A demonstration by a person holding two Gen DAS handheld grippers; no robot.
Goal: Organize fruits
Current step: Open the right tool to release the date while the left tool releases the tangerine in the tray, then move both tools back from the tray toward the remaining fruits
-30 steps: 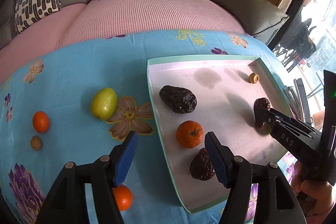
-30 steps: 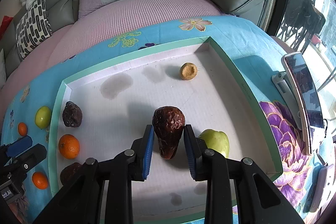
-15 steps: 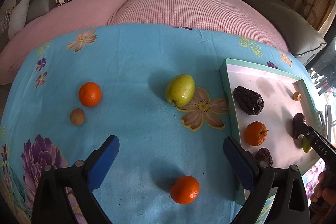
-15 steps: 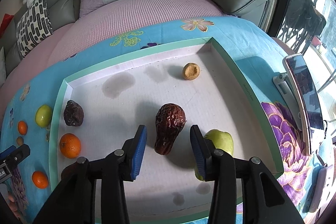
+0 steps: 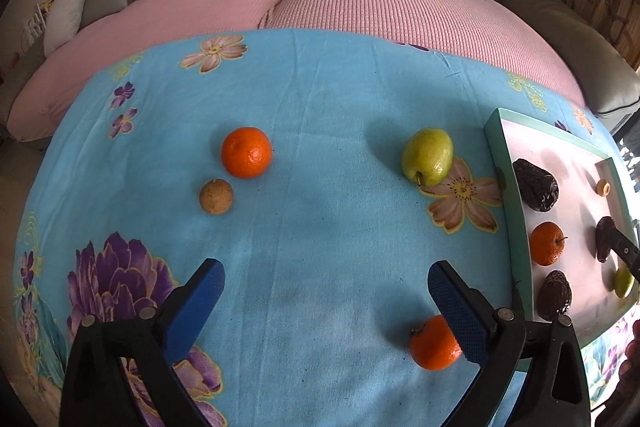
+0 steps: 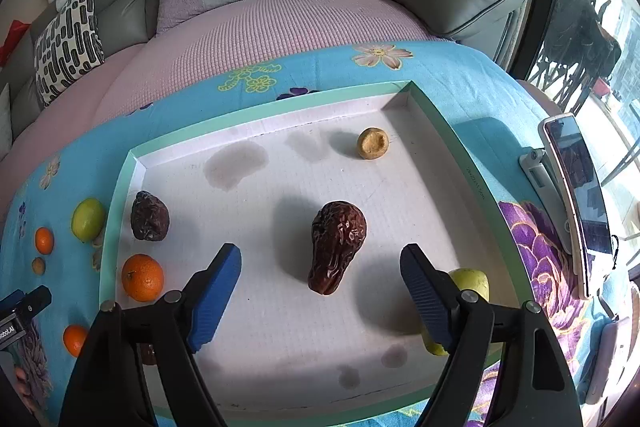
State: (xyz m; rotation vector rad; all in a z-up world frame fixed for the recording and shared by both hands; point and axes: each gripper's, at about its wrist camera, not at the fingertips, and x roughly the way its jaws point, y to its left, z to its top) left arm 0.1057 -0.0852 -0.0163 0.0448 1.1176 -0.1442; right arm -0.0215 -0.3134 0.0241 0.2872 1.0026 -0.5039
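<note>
My left gripper (image 5: 326, 291) hangs open over the blue flowered cloth. An orange (image 5: 247, 152), a small brown fruit (image 5: 216, 196) and a green apple (image 5: 428, 157) lie ahead of it; a second orange (image 5: 434, 343) sits under its right finger. My right gripper (image 6: 320, 277) stands open over the green-rimmed tray (image 6: 120, 195), with a dark wrinkled fruit (image 6: 338, 247) lying free between its fingers. The tray also holds another dark fruit (image 6: 149, 215), an orange (image 6: 143, 277), a small tan fruit (image 6: 373, 143) and a green apple (image 6: 470, 281) partly behind the right finger.
A pink-covered sofa seat (image 5: 380, 3) with cushions runs along the far side of the table. A phone on a stand (image 6: 576, 199) is at the tray's right. The tray (image 5: 516, 215) lies at the right edge of the left wrist view.
My right gripper opened and let go of the dark wrinkled fruit, which now lies on the tray. My left gripper swung left away from the tray and opened wider.
</note>
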